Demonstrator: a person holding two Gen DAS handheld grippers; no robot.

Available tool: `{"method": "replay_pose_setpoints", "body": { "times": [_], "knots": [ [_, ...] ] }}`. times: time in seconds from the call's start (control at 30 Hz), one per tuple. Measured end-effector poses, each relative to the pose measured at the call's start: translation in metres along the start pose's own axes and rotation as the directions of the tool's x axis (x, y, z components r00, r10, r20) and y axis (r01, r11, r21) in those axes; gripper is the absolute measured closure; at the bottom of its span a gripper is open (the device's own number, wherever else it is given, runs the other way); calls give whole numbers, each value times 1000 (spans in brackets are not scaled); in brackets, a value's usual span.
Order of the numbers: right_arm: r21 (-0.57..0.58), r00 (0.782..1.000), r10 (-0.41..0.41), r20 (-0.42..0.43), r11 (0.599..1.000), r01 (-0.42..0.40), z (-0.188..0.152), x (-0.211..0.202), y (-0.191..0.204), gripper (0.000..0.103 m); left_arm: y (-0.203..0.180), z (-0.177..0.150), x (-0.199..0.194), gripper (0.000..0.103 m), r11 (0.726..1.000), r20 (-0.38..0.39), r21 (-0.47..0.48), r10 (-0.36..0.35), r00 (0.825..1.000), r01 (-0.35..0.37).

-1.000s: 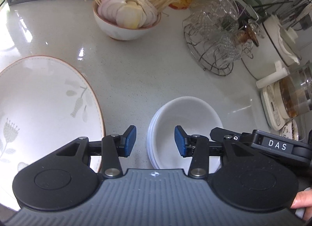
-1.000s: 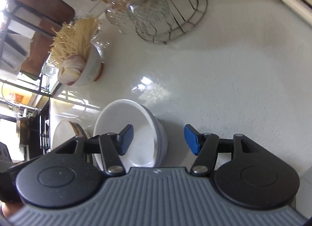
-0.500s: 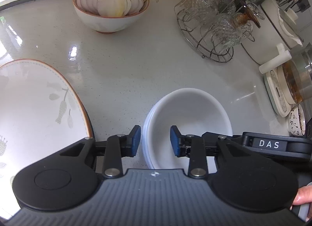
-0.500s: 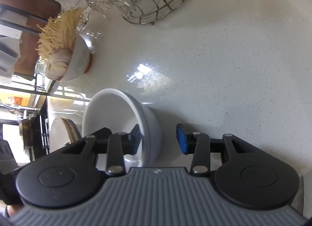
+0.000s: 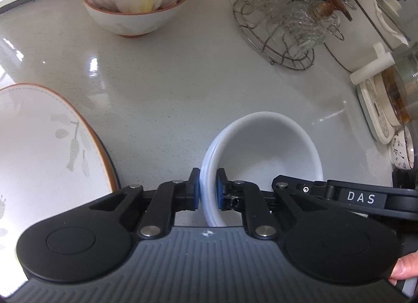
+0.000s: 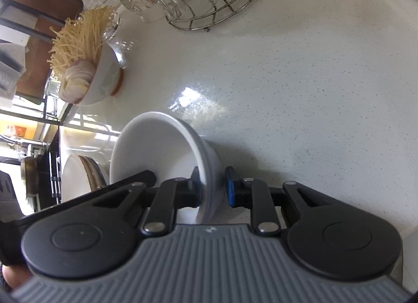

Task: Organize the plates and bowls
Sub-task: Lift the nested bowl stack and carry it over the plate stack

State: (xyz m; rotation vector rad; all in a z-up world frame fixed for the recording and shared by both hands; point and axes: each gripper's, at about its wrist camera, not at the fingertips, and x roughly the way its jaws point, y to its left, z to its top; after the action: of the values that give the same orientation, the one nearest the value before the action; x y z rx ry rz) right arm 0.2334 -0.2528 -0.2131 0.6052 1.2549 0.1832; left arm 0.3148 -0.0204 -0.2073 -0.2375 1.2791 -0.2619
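1. Seen along the left gripper (image 5: 207, 188), its jaws are closing with the rim of the stacked white bowls (image 5: 263, 151) between them, both blue pads pressing on the rim's near left edge.
2. In this view the bowls sit on a pale speckled countertop (image 5: 183, 88); several rims are nested together.
3. To the left, apart from the bowls, lies a large white plate (image 5: 39, 151) with a brown edge and a leaf pattern.
4. Farther back stands a bowl of sliced onion (image 5: 134, 5), well apart from the stack.
5. At back right is a wire rack of glassware (image 5: 284, 23); a kettle base (image 5: 376, 109) lies at the right edge.
6. A black arm marked DAS (image 5: 363, 197), belonging to the other gripper, crosses just right of the bowls.
7. Seen along the right gripper (image 6: 213, 189), its jaws are closing with the bowls' wall (image 6: 209, 167) between them: the inner pad touches it, and the outer pad shows a thin gap.
8. In the right wrist view the onion bowl (image 6: 102, 78) holds dry noodles (image 6: 78, 39), and the plate (image 6: 75, 180) lies beyond the stack.
9. The wire rack (image 6: 216, 7) stands at the top, clear of the bowls.
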Motion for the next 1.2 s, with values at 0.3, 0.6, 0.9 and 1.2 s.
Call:
{"method": "replay_pose_setpoints", "body": {
  "times": [0.3,0.6,0.9,1.2],
  "knots": [
    [60,999,-14,45,998,11,-4,-13,-5,83,-9,8,-7,88,997,-19,55,-53,998,54],
    [80,992,-29,122,997,19,-15,-33,5,83,-9,16,-22,87,989,-40,105,-103,994,107],
    [86,983,-51,174,996,37,-22,-48,28,83,1,23,-50,87,977,-45,141,-154,987,159],
    [86,979,2,202,996,-20,-31,-56,49,83,23,28,-87,85,973,-22,144,-179,984,181]
  ]
}}
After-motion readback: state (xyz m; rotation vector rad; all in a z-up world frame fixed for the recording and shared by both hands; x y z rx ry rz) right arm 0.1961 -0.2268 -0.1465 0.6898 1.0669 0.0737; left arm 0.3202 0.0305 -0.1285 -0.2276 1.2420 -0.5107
